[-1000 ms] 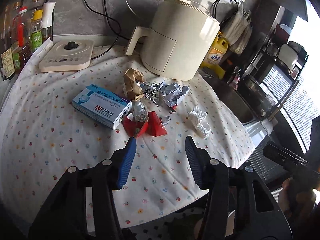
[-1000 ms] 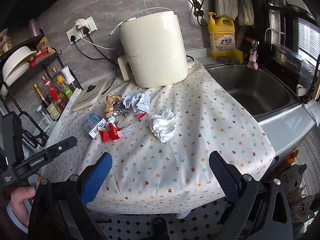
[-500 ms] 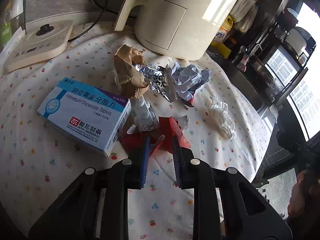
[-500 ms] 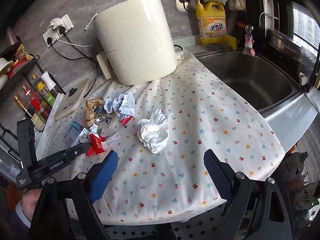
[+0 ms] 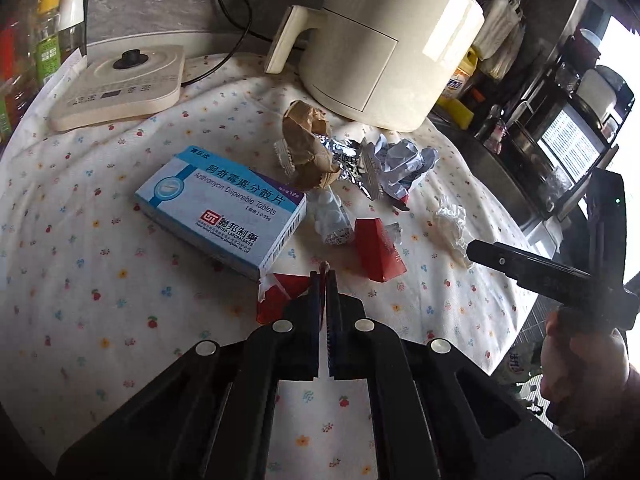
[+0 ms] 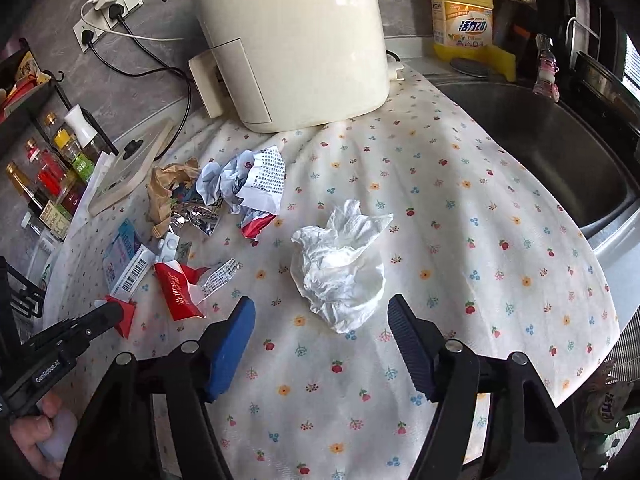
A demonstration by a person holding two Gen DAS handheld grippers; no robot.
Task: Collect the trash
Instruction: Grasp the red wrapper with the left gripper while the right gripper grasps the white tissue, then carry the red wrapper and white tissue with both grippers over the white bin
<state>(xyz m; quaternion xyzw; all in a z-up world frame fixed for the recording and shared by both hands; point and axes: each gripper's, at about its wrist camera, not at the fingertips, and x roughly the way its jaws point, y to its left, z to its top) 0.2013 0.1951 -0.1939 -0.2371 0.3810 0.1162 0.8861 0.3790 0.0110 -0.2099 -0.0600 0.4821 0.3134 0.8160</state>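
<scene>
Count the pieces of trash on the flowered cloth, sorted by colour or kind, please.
red wrapper: 2 (one in the left claw, one loose)
brown paper: 1
silver foil: 1
printed paper: 1
white tissue: 1
blue-and-white box: 1
clear blister pack: 1
Total: 8

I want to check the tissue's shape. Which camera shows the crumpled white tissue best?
The right wrist view: the crumpled white tissue lies large and unobstructed ahead of the open right hand-held gripper. The left wrist view shows it small, toward the table's right side.
</scene>
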